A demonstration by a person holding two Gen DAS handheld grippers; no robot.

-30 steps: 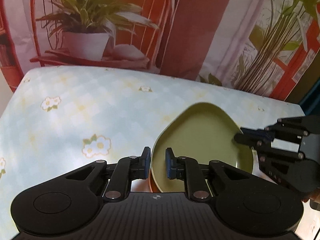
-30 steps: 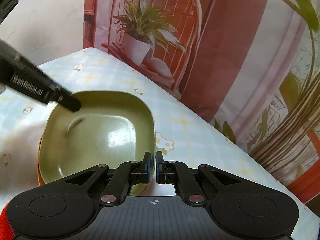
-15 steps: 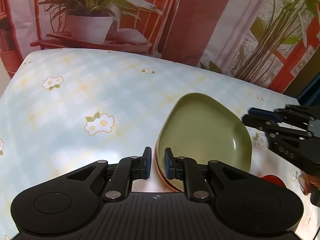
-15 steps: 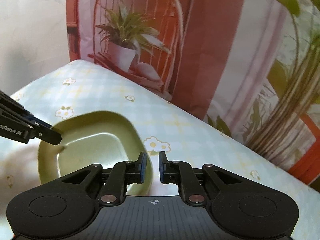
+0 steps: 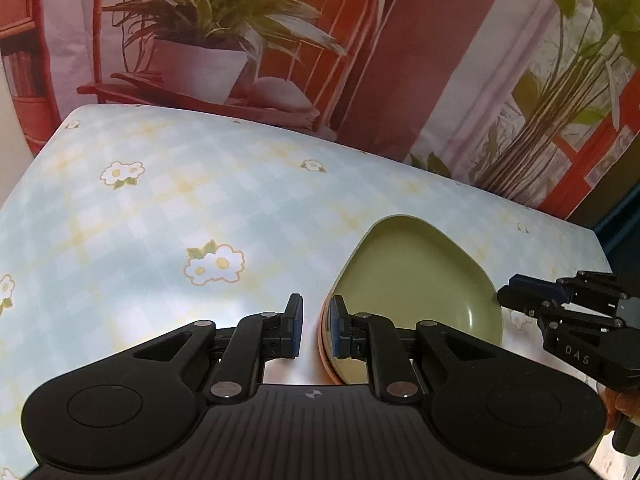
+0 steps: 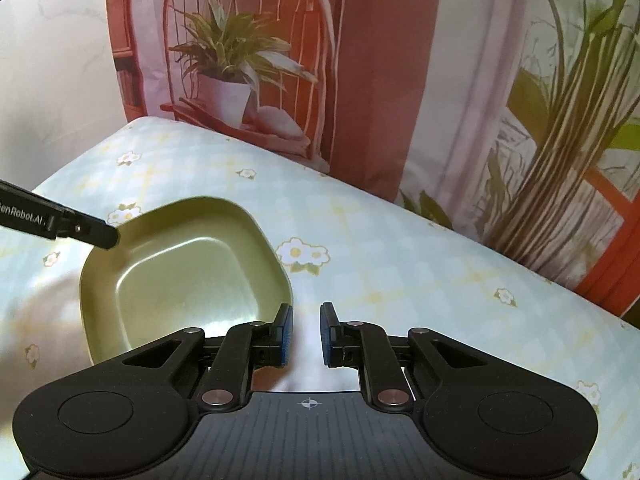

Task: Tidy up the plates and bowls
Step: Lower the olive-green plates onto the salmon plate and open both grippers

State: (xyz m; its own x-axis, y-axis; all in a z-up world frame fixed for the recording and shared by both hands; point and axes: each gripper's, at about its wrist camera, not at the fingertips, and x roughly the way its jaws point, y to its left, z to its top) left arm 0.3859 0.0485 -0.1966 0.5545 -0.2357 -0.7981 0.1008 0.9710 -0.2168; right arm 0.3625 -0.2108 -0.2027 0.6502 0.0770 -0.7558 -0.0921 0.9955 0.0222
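Observation:
A green plate [image 5: 416, 280] [image 6: 188, 272] lies on an orange plate [image 5: 323, 354], of which only a thin rim shows. My left gripper [image 5: 316, 328] is shut on the green plate's near rim, its right finger inside the plate and its left finger outside. In the right wrist view the left gripper's tip [image 6: 108, 236] touches the rim's far left side. My right gripper [image 6: 306, 334] [image 5: 510, 292] stands just off the plate's right rim, its jaws a little apart with only tablecloth between them.
The table wears a pale blue checked cloth with white flowers [image 5: 160, 220]. A curtain printed with potted plants [image 5: 208, 48] hangs behind its far edge. The table's right corner [image 5: 592, 240] lies close to the plate. A hand [image 5: 618, 404] holds the right gripper.
The green plate went from tilted to lying flat on the orange one. My right gripper let go of its rim and drew back to the right. The left gripper kept its grip.

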